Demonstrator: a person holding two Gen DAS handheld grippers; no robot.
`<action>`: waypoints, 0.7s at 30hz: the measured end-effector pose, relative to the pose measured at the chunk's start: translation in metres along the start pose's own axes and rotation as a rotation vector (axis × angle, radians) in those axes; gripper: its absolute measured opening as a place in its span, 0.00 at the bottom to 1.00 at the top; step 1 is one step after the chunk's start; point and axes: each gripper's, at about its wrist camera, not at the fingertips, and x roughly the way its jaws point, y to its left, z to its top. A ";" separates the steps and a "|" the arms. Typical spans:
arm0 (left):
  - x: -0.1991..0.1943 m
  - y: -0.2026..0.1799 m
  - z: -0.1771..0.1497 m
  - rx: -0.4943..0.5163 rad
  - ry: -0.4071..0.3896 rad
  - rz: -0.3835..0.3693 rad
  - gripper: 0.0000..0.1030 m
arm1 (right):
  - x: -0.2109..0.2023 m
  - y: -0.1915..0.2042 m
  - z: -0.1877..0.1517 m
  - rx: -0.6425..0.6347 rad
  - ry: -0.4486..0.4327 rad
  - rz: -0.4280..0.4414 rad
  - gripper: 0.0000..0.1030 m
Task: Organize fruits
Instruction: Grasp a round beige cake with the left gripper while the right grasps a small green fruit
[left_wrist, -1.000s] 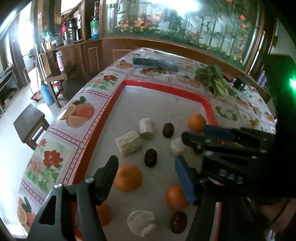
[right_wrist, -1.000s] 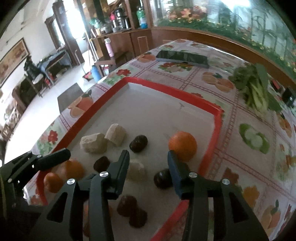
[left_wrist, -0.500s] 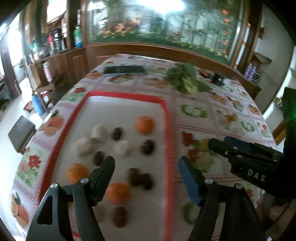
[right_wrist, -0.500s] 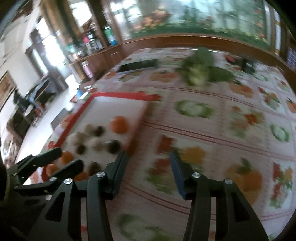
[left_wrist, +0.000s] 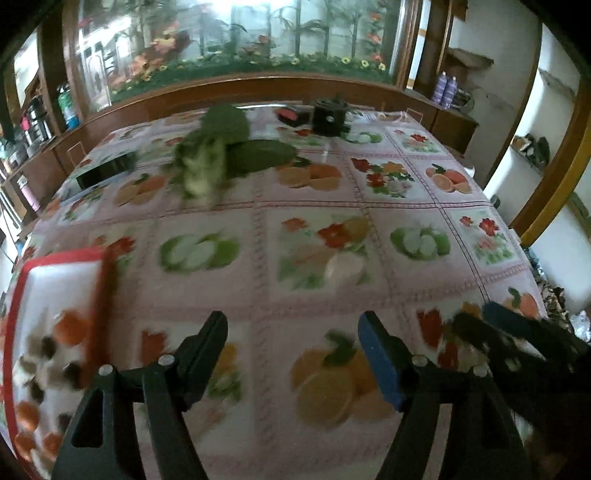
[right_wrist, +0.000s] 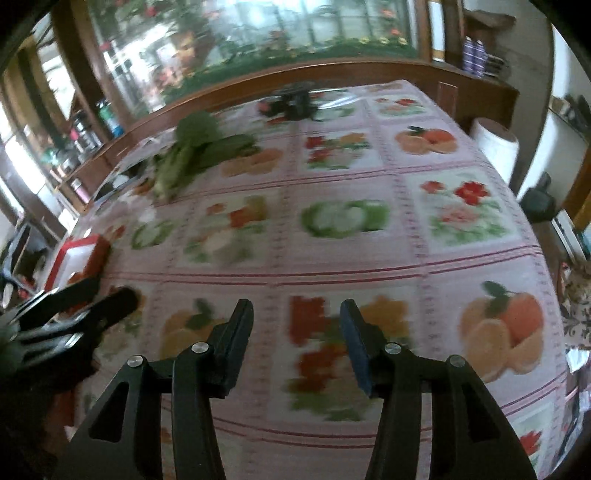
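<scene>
Plainly the fruits (left_wrist: 68, 326) sit far off the work line — oranges and dark and pale pieces blurred together inside the red-rimmed tray (left_wrist: 99, 314), at about nine o'clock in the left wrist view; in the right wrist view only a corner of that tray shows, near nine o'clock too. Beyond it spreads the printed tablecloth (left_wrist: 317, 206), with leafy greens (left_wrist: 218, 151) at eleven o'clock and a small black box (left_wrist: 328, 118) at twelve, both well apart from the tray. The left gripper (left_wrist: 293, 341) stands wide with nothing between its fingers; the right gripper (right_wrist: 295, 323) stands at a middling gap, its jaws having just been opening, likewise empty; both hang over bare cloth. Judged from this, no piece is in hand, so the sorting is not yet advanced here. To do the step well, each gripper should swing toward nine o'clock, slow until the blur clears, centre on one fruit — an orange at the tray's near edge suits — and close gently so the round skin does not squirt out.
</scene>
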 end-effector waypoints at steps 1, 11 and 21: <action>0.007 -0.006 0.003 0.001 0.007 0.009 0.74 | 0.000 -0.006 0.001 0.001 0.000 0.002 0.49; 0.056 -0.021 0.018 -0.072 0.064 0.011 0.51 | 0.022 -0.024 0.023 -0.051 0.008 0.057 0.52; 0.033 0.017 -0.004 -0.128 0.074 0.033 0.32 | 0.067 0.022 0.061 -0.135 0.028 0.171 0.53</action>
